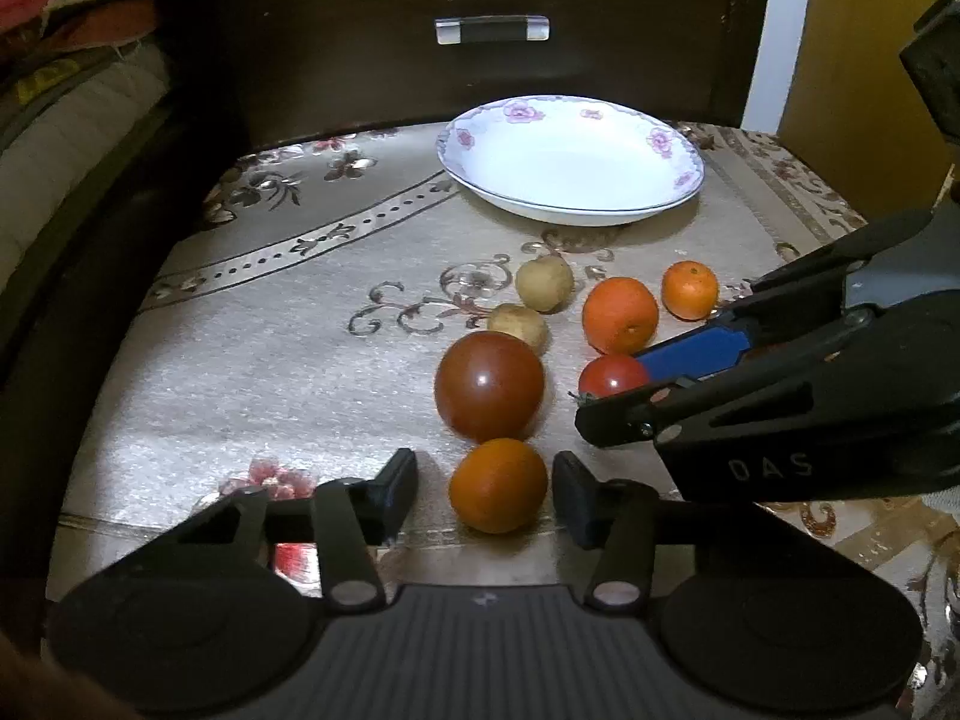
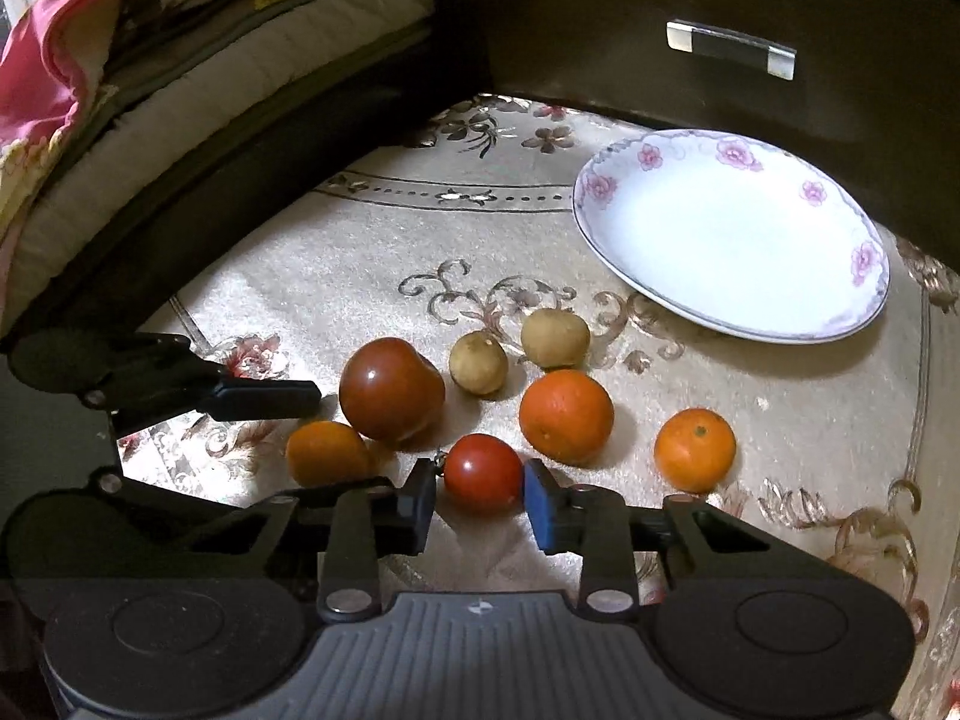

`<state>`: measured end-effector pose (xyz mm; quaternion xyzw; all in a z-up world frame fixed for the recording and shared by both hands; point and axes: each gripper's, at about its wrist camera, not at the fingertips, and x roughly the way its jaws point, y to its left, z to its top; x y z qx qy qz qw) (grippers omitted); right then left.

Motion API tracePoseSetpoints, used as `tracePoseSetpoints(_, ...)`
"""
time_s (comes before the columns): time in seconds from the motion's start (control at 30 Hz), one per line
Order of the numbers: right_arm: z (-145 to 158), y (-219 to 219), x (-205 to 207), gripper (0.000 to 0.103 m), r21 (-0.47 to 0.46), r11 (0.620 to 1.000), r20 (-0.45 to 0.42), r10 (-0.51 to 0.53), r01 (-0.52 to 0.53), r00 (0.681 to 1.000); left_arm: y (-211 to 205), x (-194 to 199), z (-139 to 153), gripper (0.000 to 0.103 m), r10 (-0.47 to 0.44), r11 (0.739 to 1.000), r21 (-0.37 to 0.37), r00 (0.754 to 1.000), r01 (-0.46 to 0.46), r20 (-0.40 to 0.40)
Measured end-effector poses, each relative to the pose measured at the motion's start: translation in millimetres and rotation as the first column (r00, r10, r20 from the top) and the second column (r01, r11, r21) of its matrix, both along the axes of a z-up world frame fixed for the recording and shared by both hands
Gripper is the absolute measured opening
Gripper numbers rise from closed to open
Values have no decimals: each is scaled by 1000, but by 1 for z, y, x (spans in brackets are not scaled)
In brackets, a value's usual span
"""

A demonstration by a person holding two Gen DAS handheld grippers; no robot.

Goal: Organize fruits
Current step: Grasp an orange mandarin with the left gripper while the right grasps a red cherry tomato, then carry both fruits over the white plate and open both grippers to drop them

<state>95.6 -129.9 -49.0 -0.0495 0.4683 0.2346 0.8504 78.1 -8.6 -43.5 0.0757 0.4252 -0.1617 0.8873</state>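
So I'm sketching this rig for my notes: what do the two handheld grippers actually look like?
Both are matte black plastic. The left gripper has a ribbed grey base, round side housings, silver pivot pins and two black pads. The right gripper is built the same, but one pad is blue. Seen from the left wrist, its body carries white letters "DAS". No cables or sleeves show.

Both claws are black plastic with a ribbed grey body and round silver rivets on their linkage arms. The left claw (image 1: 485, 489) has black pads; the right claw (image 2: 480, 501) carries one blue pad and white "DAS" lettering.
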Motion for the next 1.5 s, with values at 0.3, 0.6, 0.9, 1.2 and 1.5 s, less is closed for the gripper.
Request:
tracePoseSetpoints(0.3, 7, -6, -8, 26, -15, 1000, -19, -19, 18, 1000, -2, -3, 3, 39, -27, 1000, 0, 1000, 27, -16)
tracePoseSetpoints(0.6, 24, -14, -9, 26, 11, 999, 10, -48, 48, 999, -6, -1, 14, 38, -30, 999, -36, 999, 29, -25)
tracePoseSetpoints(0.9, 35, -34, -1, 26, 35, 993, 32, -111, 110, 993, -17, 17, 31, 38, -21, 998, -60, 1000, 21, 1)
tracePoseSetpoints(1.2, 41, -52, 16, 26, 54, 985, 53, -168, 166, 984, -27, 40, 37, 38, -8, 998, -70, 1000, 8, 0)
tracePoseSetpoints(1.5, 39, -64, 26, 26, 64, 975, 45, -215, 212, 975, -26, 51, 38, 38, 13, 997, -77, 1000, -12, 5)
